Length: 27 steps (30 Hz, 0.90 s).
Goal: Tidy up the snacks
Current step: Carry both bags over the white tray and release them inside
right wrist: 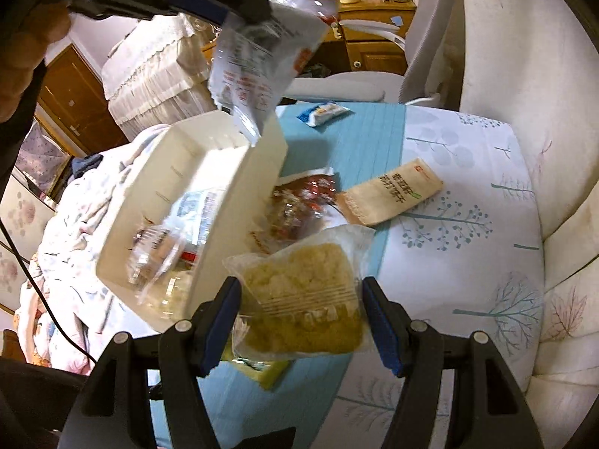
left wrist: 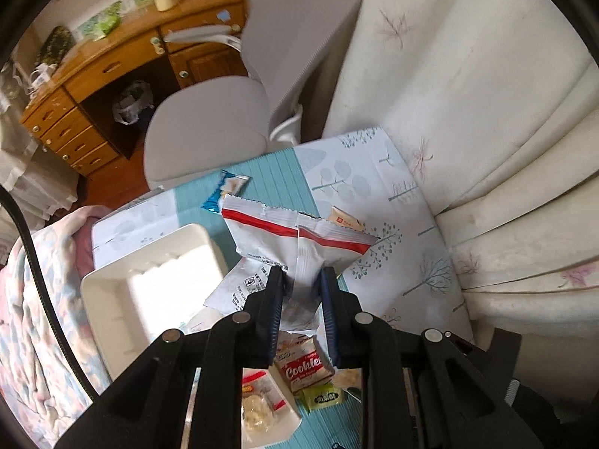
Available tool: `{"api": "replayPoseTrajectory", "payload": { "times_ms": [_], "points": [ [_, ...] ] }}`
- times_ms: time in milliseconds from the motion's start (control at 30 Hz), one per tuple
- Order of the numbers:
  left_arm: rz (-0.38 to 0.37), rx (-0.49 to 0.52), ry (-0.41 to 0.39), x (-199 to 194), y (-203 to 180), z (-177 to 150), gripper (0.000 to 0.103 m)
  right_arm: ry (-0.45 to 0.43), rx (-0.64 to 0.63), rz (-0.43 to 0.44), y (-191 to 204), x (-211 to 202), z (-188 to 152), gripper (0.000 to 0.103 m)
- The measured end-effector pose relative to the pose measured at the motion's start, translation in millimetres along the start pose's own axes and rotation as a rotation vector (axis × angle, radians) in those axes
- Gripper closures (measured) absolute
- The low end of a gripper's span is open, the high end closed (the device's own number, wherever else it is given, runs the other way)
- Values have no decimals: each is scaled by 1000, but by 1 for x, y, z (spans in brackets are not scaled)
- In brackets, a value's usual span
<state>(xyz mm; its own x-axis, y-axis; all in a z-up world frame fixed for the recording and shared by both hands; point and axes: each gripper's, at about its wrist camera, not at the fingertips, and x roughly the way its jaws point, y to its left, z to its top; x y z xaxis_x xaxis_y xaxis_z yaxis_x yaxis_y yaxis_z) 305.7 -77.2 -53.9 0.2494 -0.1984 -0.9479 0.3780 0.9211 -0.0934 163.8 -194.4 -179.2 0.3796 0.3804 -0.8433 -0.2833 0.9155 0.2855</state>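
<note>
Tools (left wrist: pixel 301 280) (right wrist: pixel 299 299) clamp packets (left wrist: pixel 299 239) (right wrist: pixel 303 299) above bin rim (right wrist: pixel 262 172) — table edge clear.

Bin (right wrist: pixel 187 202) left of packets (right wrist: pixel 389 194) (on table (right wrist: pixel 468 224)).

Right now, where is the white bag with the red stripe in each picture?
Left wrist view: the white bag with the red stripe sits at centre, pinched in the left tongs above the table.
Right wrist view: the same bag hangs at upper left from the left tongs, above the white bin.
Shared landmark: the blue snack packet on the teal cloth behind.
</note>
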Motion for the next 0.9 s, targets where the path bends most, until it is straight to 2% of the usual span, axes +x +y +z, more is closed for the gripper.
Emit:
{"api": "replayPoseTrajectory", "payload": {
  "times_ms": [433, 633, 900],
  "points": [
    [12, -50, -95, -75, 56, -58, 85, -27, 69, 93, 61, -12, 3, 37],
    [14, -64, -86, -90, 89, -93, 85, -28, 88, 103, 99, -8, 3, 37],
    [-4, -45, -35, -87, 130, -133, 85, -26, 184, 125, 134, 4, 1, 37]
  ]
}}
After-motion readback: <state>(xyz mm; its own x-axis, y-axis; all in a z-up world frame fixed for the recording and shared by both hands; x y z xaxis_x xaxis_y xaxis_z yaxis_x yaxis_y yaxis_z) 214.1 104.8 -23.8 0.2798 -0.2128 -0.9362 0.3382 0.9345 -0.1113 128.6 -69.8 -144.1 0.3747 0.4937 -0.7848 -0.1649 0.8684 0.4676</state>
